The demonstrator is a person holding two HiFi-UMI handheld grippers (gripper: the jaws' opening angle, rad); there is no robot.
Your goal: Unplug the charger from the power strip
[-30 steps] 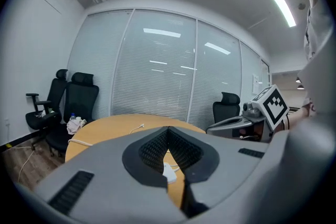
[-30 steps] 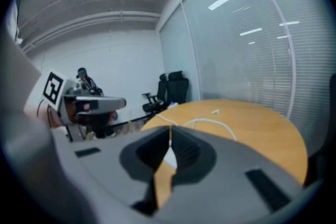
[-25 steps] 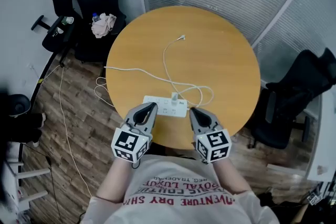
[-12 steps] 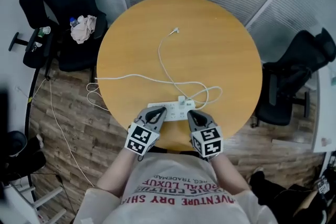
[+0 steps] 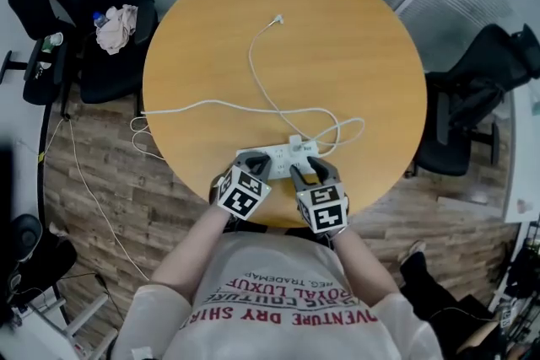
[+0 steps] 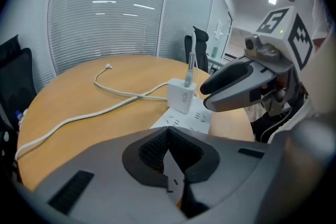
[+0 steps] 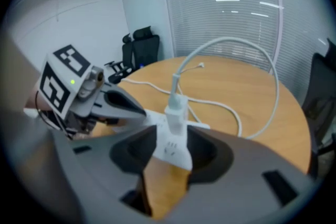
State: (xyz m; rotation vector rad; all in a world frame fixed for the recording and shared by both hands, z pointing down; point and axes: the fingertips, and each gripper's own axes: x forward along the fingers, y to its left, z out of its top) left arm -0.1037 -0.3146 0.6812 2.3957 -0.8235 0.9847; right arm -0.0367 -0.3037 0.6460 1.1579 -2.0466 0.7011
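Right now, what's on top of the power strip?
A white charger stands upright, plugged into the power strip, its cable rising from its top. Empty sockets show beside it. The socket under the charger and its prongs are covered.

My T-shirt (image 5: 278, 303) is white, short-sleeved, red-printed. Left gripper (image 5: 256, 168) and right gripper (image 5: 305, 174) are grey with black-and-white marker cubes (image 5: 245, 191); the right's jaws are opening, strip (image 5: 274, 154) between them.

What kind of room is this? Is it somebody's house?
It is probably an office meeting room, not a house. There is a round wooden table, black swivel chairs beside it, and long blinds behind it.
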